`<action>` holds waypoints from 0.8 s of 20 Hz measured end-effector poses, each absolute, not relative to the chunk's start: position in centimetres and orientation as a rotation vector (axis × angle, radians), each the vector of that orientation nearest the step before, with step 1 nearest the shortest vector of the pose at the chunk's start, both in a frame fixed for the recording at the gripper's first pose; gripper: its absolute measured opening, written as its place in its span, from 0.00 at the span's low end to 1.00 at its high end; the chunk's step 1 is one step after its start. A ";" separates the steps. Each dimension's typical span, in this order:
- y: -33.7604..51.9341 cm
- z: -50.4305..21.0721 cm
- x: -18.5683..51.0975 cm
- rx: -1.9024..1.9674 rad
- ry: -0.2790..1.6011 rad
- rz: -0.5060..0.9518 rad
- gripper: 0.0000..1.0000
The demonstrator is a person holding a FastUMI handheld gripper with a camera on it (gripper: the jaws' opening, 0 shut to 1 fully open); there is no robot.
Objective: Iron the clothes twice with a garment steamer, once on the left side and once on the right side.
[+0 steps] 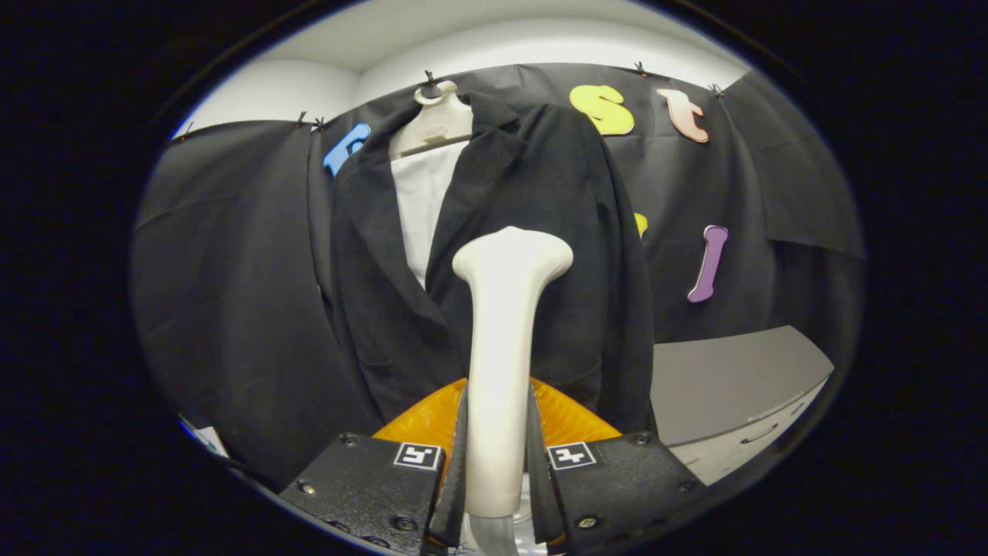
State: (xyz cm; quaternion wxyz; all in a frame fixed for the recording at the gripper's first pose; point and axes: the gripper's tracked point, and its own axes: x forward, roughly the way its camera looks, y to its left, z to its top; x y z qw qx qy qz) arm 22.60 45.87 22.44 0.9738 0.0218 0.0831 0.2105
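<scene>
Jaws of the gripper [498, 463] are clamped on the handle of the garment steamer [502, 347], both fingers pressing its white stem, which rises upright between them to a flared head. Beyond that head hangs the dark jacket [540, 232] on a white hanger [434, 120], open over a white lining (the head looks near the cloth, though contact cannot be told). A pass over one front panel appears to be in hand or about to begin; next, the head should travel steadily along that panel. An orange part [432, 421] sits just behind the fingers.
</scene>
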 end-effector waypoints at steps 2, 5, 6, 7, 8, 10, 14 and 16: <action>46.2 21.0 22.3 0.032 0.189 0.430 0.37; 46.2 19.2 22.5 0.015 0.221 0.434 0.37; 46.1 18.3 21.9 0.011 0.233 0.433 0.37; 46.1 17.4 21.5 0.007 0.244 0.431 0.37; 46.1 16.6 21.2 0.004 0.255 0.429 0.37; 45.9 15.4 21.2 -0.001 0.280 0.426 0.37; 45.5 12.7 20.8 -0.012 0.323 0.416 0.37; 45.1 11.4 20.7 -0.018 0.347 0.412 0.37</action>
